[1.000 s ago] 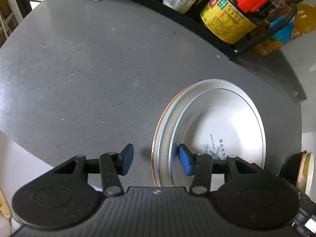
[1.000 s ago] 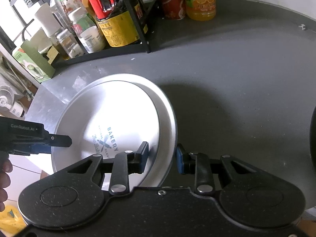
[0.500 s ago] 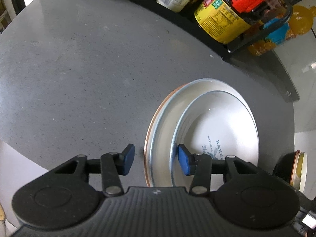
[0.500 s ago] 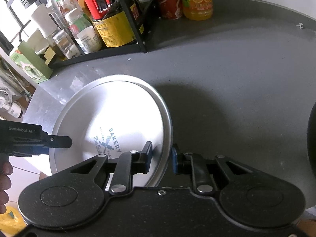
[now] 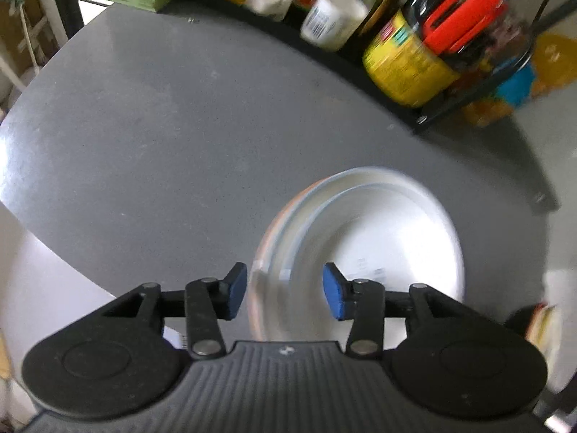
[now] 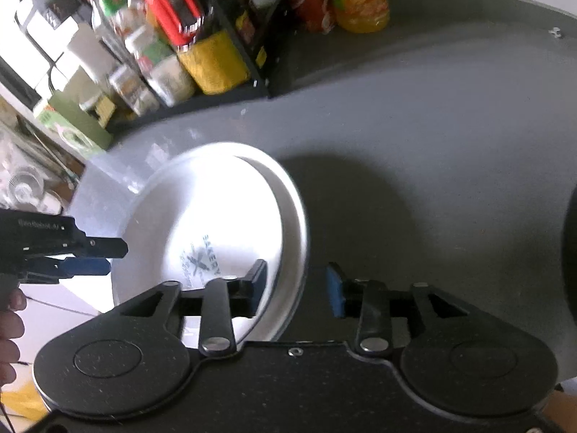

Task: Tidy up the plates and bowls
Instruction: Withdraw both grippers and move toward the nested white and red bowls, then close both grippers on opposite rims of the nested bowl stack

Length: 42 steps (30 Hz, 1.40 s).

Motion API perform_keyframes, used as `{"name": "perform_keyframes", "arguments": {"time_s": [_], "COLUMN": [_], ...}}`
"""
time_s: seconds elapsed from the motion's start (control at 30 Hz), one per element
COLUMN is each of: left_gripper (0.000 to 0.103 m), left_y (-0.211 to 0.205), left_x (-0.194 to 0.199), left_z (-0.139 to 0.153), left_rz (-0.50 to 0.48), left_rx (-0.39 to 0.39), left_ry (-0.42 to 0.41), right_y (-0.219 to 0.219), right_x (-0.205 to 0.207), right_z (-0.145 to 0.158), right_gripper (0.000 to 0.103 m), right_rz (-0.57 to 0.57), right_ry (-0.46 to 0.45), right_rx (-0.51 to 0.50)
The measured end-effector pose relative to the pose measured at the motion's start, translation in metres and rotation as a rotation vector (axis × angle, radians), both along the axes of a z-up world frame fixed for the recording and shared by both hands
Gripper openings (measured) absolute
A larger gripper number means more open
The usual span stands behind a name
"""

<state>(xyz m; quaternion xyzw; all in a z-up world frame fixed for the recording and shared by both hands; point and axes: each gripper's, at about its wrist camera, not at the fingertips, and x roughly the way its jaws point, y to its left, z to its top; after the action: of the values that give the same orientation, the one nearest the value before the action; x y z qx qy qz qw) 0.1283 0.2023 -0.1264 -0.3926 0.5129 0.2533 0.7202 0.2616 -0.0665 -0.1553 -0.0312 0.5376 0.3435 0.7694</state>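
Two white plates (image 5: 378, 238) lie stacked on the grey bench (image 5: 180, 126); both grippers, left (image 5: 285, 290) and right (image 6: 297, 288), straddle the plates' rims, jaws spread

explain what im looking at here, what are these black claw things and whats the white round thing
The black claws are hand-held grippers: a person holds one in each hand, and each carries a wide-angle camera looking out along its two blue-tipped fingers. One picture comes from the left gripper, the other from the right gripper; the right view also shows the left gripper from the side, with the person's fingers behind it. The white round things are two stacked plates, the upper one printed with a bakery logo, resting on a grey countertop. Each gripper is open, its jaws straddling the plates' rim on opposite sides, gripping nothing. At the back a black rack holds bottles and jars. The pictures are blurred.
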Motion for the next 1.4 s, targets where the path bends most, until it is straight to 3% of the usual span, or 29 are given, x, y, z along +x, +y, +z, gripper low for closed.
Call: {"name": "perform_keyframes", "arguments": {"time_s": [0.13, 0.2, 0.3, 0.5, 0.97, 1.4], "left_gripper": [0.063, 0.071, 0.075, 0.078, 0.079, 0.079], "left_y": [-0.023, -0.038, -0.063, -0.114, -0.214, -0.289], "left_x": [0.019, 0.032, 0.05, 0.073, 0.125, 0.175], "left_z": [0.033, 0.044, 0.053, 0.068, 0.076, 0.041], "left_rz": [-0.044, -0.078, -0.116, -0.197, -0.299, -0.414], "left_rx": [0.075, 0.092, 0.103, 0.109, 0.093, 0.022], "left_ry": [-0.047, -0.053, -0.07, -0.103, -0.182, -0.184], "right_y": [-0.027, -0.042, -0.059, -0.097, -0.201, -0.271], "right_x": [0.007, 0.01, 0.011, 0.018, 0.042, 0.071], "right_z": [0.018, 0.029, 0.047, 0.076, 0.091, 0.055], "right_gripper": [0.051, 0.059, 0.073, 0.083, 0.087, 0.087], "right_rz": [-0.003, -0.009, 0.002, -0.036, -0.209, -0.369], "right_ry": [-0.009, -0.017, -0.063, -0.107, -0.154, -0.111], "right_rx": [0.045, 0.064, 0.093, 0.135, 0.148, 0.022]}}
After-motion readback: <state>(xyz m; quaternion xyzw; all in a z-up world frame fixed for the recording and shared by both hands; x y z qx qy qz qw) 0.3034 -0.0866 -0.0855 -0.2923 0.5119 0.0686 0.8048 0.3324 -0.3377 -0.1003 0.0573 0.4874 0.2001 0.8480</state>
